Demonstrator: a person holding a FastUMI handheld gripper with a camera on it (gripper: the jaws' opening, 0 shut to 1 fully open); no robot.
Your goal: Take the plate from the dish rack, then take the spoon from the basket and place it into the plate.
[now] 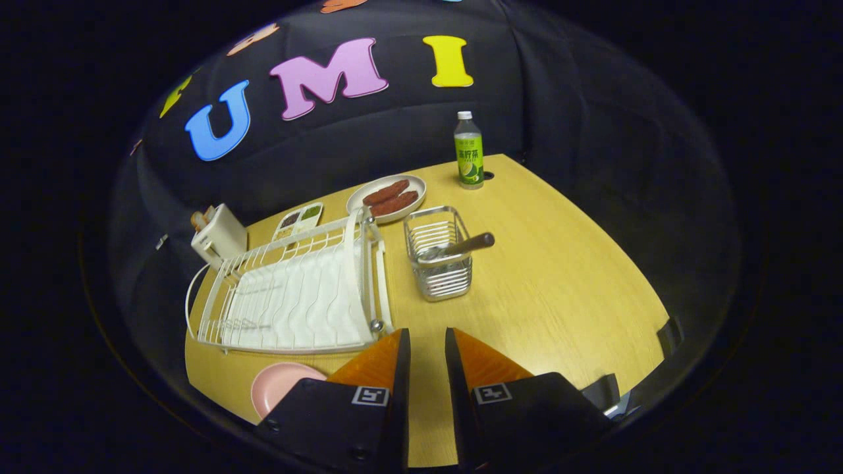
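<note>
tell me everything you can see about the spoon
The spoon lies tilted in the wire basket, beyond the fingers. Its bowl looks like shiny metal and sits low inside, while a dark brown, wood-like handle leans on the basket's rim and sticks out past it, above the table. Nothing holds it: the gripper is empty, fingers slightly apart, well short of it.

Pink plate (pixel 280 388): flat on my table, just before the white dish rack (pixel 296 289). Spoon (pixel 454 249): brown-handled, slanted across the wire basket (pixel 440 262).
</note>
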